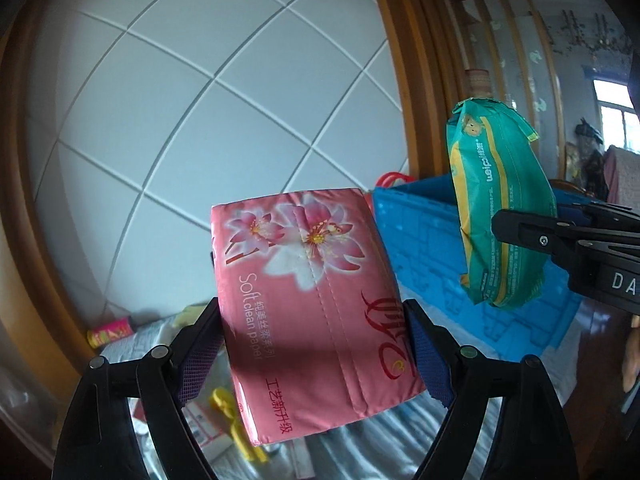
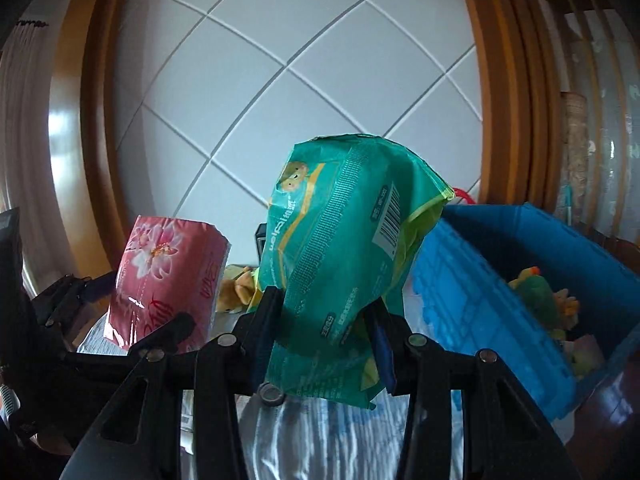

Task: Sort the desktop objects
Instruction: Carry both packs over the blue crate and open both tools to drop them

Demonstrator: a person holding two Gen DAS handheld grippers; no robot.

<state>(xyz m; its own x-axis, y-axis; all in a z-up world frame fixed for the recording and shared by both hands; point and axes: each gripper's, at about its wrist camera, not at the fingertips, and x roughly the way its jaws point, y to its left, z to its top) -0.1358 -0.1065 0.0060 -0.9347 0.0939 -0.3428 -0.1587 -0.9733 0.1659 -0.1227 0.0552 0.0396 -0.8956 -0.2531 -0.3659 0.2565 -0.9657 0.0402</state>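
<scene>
Left wrist view: one pink tissue pack [image 1: 316,312], one green wipes pack [image 1: 500,208], one blue crate [image 1: 424,236].

Left gripper [image 1: 314,320]: black plastic body, two fingers built from paired angular link arms. Round metallic pivot pins at each link joint, four visible across the base. Finger pads [image 1: 198,354] dark blue-purple with a fine mesh texture; the far pad's lower edge is serrated.

Right gripper [image 2: 322,316]: same black linkage, silver-grey round pins at the joints, one further round fastener low at centre. Triangular cut-outs in the lower link arms. Blue pads [image 2: 383,350] on the inner finger faces. From the left wrist view its side shows a small screw head and white lettering "DA" (rest cut off by the frame edge).
</scene>
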